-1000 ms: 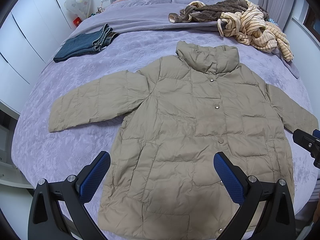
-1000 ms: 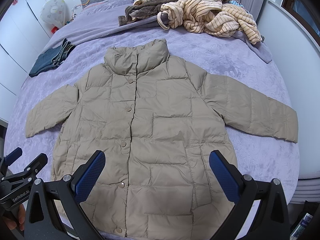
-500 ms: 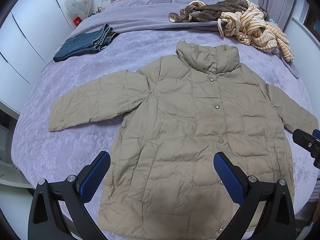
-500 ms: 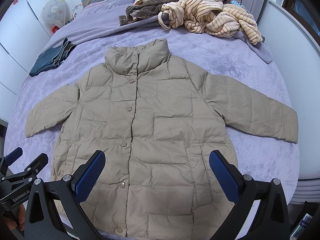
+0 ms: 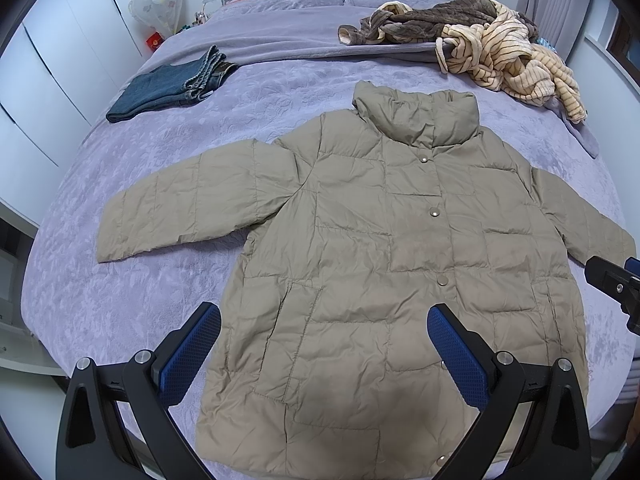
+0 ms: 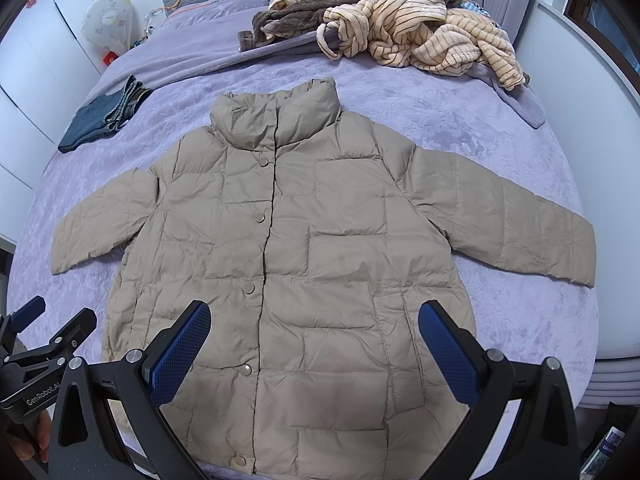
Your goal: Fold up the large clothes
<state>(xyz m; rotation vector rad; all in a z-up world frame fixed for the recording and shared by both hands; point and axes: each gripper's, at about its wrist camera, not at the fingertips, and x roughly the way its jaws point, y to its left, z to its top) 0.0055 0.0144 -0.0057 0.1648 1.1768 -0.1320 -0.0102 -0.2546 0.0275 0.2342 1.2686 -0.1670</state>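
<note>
Your left gripper (image 5: 324, 346) hangs wide apart above the hem, empty, and your right gripper (image 6: 314, 344) is equally wide and empty beside it. Under both lies the beige quilted puffer jacket (image 5: 400, 264), snapped shut, front up, spread flat on the lilac bedspread (image 5: 132, 280) with both sleeves out sideways. Start with a sleeve: pinch the left cuff (image 5: 116, 228) through both layers and lay it across the chest, then mirror with the right cuff (image 6: 572, 248). Padding is springy and slippery, so grip deep and press each fold down. Keep clear of the folded blue jeans (image 5: 172, 88) and the striped cream fleece heap (image 5: 508, 60).
</note>
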